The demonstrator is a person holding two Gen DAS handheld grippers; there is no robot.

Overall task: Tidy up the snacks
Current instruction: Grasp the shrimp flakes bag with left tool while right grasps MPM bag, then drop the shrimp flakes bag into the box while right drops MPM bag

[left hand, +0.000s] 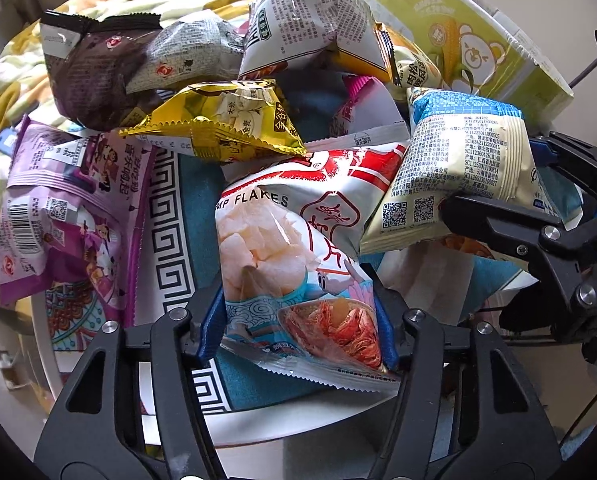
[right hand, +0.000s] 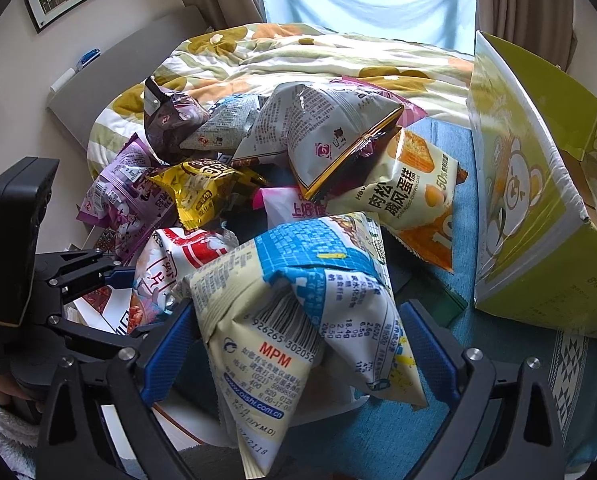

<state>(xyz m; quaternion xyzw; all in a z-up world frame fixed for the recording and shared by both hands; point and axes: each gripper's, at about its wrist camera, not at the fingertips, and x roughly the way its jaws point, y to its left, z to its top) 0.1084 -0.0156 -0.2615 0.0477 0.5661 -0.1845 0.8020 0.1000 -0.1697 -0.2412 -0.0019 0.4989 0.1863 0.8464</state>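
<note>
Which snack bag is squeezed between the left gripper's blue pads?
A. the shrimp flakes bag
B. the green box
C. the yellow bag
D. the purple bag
A: the left gripper has its blue pads pressed on both sides of the red-and-white shrimp flakes bag.

Count, this moment: snack bags point(right hand: 282, 344) visible, about nine, though overlap in the pile leaves the total uncertain. Of these, purple bag point(left hand: 64, 208): one; gold bag point(left hand: 222, 122): one. Green cardboard box point(right hand: 538, 216): one. Grippers point(left hand: 298, 328): two.
</note>
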